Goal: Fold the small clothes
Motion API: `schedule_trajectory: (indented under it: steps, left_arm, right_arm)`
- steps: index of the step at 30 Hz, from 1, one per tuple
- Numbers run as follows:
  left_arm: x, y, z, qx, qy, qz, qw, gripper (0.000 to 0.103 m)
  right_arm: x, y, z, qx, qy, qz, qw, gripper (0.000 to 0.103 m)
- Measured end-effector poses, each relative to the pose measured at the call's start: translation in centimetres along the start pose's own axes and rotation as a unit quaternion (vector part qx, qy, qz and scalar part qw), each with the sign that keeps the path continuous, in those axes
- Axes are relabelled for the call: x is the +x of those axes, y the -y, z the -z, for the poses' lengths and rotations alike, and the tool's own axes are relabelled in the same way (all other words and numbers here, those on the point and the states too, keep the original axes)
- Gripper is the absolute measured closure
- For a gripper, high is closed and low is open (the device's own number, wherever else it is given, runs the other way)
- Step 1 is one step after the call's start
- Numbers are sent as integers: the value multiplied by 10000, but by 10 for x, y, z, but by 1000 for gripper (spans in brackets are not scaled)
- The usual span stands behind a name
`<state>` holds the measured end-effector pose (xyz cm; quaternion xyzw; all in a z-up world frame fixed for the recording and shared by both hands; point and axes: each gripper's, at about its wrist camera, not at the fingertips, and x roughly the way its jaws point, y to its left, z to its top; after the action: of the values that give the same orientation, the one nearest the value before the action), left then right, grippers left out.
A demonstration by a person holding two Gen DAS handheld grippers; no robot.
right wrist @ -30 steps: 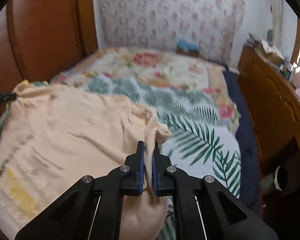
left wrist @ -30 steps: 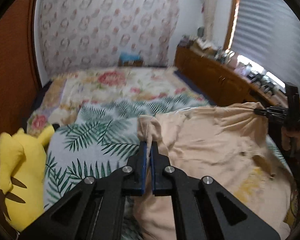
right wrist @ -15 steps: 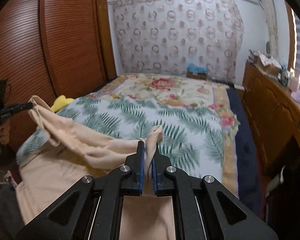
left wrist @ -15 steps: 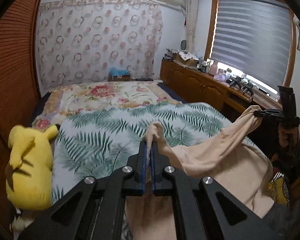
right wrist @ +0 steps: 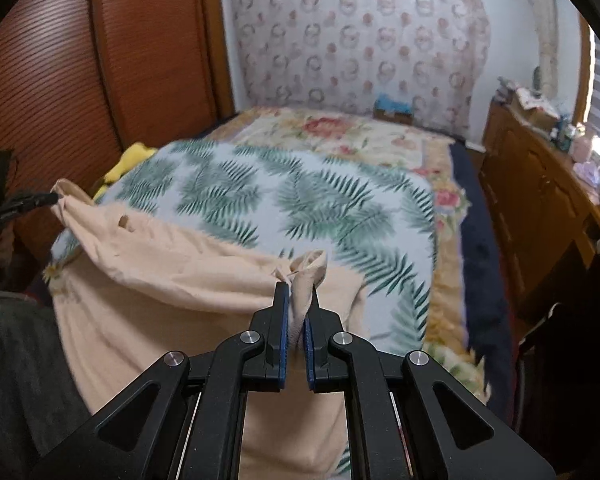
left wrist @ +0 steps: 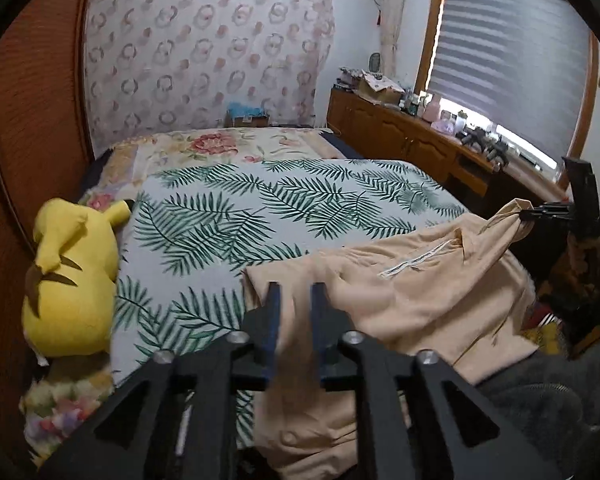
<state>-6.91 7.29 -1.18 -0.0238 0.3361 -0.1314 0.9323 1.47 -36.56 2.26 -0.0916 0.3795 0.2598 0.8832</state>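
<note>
A peach shirt [left wrist: 412,292] lies across the near edge of the bed and hangs over it; it also shows in the right wrist view [right wrist: 172,280]. My left gripper [left wrist: 295,296] is open, its jaws apart over the shirt's left edge, with cloth between them but loose. My right gripper [right wrist: 296,292] is shut on a bunched corner of the shirt and holds it just above the bed. That gripper shows at the right of the left wrist view [left wrist: 540,213], and the left gripper shows at the left of the right wrist view [right wrist: 40,199].
The bed has a fern-print cover [left wrist: 284,208] and a floral quilt [left wrist: 220,144] behind. A yellow plush toy [left wrist: 72,276] sits at the bed's left edge by the wooden wardrobe [right wrist: 80,80]. A wooden dresser [left wrist: 412,136] with clutter runs along the right under the window.
Both grippers came down and brought the shirt onto the bed's near edge. My left gripper has opened and let go of its corner. My right gripper still holds its corner.
</note>
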Motion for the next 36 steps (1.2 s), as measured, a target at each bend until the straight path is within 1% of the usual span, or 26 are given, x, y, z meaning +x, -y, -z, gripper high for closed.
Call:
schedule_trajectory:
  steps: [1, 2, 5, 6, 7, 8, 9, 10, 13, 16, 18, 20, 24, 29, 33, 36]
  left_arm:
    - [0, 0, -1, 49, -1, -34, 10000, 81]
    - [0, -1, -4, 72, -1, -65, 10000, 77]
    - [9, -5, -9, 59, -64, -93, 9999, 69]
    - [14, -7, -10, 66, -93, -88, 9999, 69]
    - [21, -8, -12, 75, -139, -81, 9998, 68]
    - [26, -9, -13, 69, -158, -81, 9998, 67]
    - [32, -10, -15, 57, -192, -93, 9998, 67]
    - [41, -12, -16, 55, -242, -88, 9997, 66]
    - [63, -18, -18, 37, -415, -106, 9991, 65]
    - [88, -25, -17, 6, -664, -151, 9977, 65]
    - [101, -30, -15, -47, -790, -161, 9967, 65]
    - [112, -36, -12, -125, -916, -199, 9955, 65]
    - [121, -40, -7, -197, -1050, -148, 9942, 64]
    - [130, -40, -4, -217, -1151, -175, 9930, 62]
    - [140, -38, -3, -207, -1234, -148, 9920, 62]
    - [146, -37, 0, -230, -1300, -176, 9911, 62]
  right_arm:
    - [2, -1, 4, 12, -85, -3, 10000, 99]
    - [4, -2, 7, 26, -153, -14, 9999, 96]
    - [5, 0, 12, 72, -171, 33, 9998, 90]
    - [4, 2, 12, 98, -128, 56, 9999, 82]
    - [3, 6, 10, 157, -70, 140, 9998, 70]
    - [3, 8, 8, 200, -39, 191, 9996, 66]
    - [2, 12, 7, 233, -9, 229, 9995, 58]
    - [4, 16, 5, 261, 19, 267, 9993, 54]
    - [17, 27, 1, 361, 6, 379, 9986, 46]
    - [42, 37, -1, 415, -83, 490, 9979, 45]
    - [58, 41, 1, 473, -151, 415, 9979, 44]
    - [81, 46, 3, 545, -309, 336, 9975, 42]
    - [115, 51, 8, 650, -593, 252, 9958, 42]
    - [130, 55, 14, 725, -743, 277, 9942, 41]
    - [131, 56, 15, 710, -719, 253, 9946, 37]
    - [133, 53, 14, 633, -741, 245, 9949, 31]
